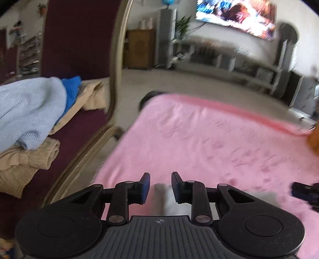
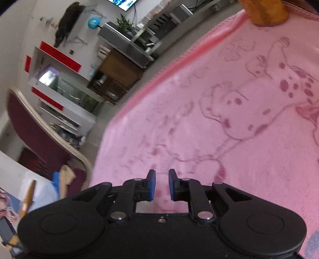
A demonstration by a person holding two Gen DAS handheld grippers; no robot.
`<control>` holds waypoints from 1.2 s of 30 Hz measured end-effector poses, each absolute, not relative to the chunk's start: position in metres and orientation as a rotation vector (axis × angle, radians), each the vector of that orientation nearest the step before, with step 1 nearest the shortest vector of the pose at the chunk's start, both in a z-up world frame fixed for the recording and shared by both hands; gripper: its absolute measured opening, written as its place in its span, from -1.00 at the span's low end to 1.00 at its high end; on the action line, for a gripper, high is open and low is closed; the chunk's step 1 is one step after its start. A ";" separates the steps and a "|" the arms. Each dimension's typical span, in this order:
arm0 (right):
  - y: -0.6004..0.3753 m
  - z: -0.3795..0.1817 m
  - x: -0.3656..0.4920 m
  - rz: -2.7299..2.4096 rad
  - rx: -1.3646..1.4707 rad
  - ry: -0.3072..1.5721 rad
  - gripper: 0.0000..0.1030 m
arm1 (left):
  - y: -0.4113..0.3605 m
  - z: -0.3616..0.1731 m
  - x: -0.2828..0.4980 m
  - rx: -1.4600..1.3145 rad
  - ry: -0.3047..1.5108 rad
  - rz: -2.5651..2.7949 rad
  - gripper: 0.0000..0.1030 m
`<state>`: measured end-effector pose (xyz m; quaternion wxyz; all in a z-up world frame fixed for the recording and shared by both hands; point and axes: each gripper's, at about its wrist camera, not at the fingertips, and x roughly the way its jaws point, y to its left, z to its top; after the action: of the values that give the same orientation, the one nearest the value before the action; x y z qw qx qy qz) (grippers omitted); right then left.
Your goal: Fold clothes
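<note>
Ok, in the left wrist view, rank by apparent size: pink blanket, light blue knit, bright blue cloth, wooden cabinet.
1. pink blanket
2. light blue knit
3. wooden cabinet, though it stands far off
4. bright blue cloth, partly hidden by the knit

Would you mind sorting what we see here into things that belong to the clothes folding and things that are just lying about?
For the job:
- light blue knit, bright blue garment and beige clothes piled on the sofa
- pink blanket as the work surface
- left tool and right tool, both open

Just lying about:
- orange object on the blanket
- television
- wooden cabinet
- potted plant
</note>
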<state>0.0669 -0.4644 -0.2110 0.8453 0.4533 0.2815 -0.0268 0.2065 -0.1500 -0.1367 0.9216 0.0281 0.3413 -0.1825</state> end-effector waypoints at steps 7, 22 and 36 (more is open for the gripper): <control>-0.410 -0.213 0.101 0.236 0.861 0.739 -0.70 | -0.198 -0.169 0.205 0.276 0.772 -0.514 -0.45; -0.482 -0.203 0.056 -0.229 1.082 0.541 -0.69 | -0.130 -0.136 0.221 0.064 0.727 -0.102 -0.11; -0.417 -0.114 -0.080 0.017 0.975 0.566 -0.33 | -0.044 -0.105 0.095 0.038 0.777 -0.412 0.04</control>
<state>-0.0803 -0.4171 -0.1140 0.8453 0.4621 0.2681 0.0081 0.0952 -0.0444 -0.1051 0.9048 0.0182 0.3759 -0.1994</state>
